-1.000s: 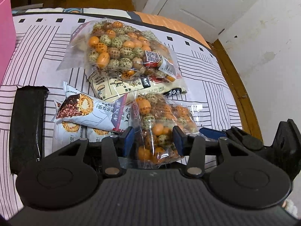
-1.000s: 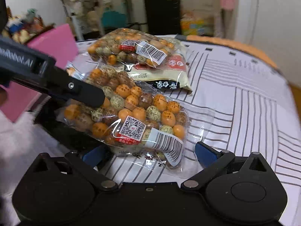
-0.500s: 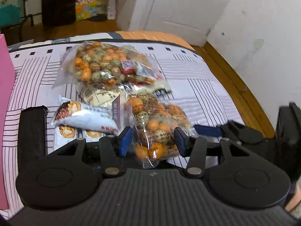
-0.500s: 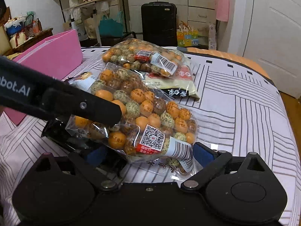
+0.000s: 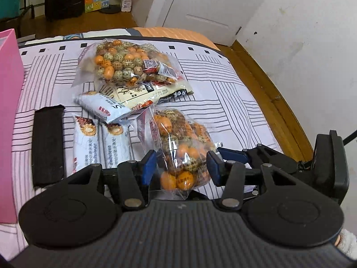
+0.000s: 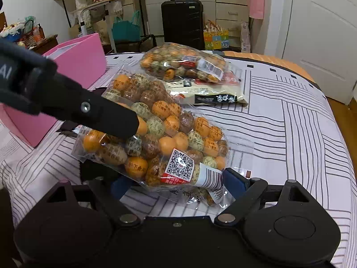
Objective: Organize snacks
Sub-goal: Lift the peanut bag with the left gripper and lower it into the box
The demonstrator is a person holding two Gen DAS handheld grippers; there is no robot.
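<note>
The left gripper [image 5: 181, 167] is a black plastic body with a ribbed, dark grey top panel, flanked by two round black discs. Angular black link arms run forward from silver rivets to two fingers [image 5: 149, 163] faced in blue pads. The right gripper [image 6: 176, 184] has the same build: smooth black housing, round discs, silver rivets, a small screw at the centre, blue finger pads [image 6: 234, 182]. Seen from the right wrist camera, the left one's side bears white lettering and a silver screw. A fluffy white sleeve edge shows at the lower right of the left view.
</note>
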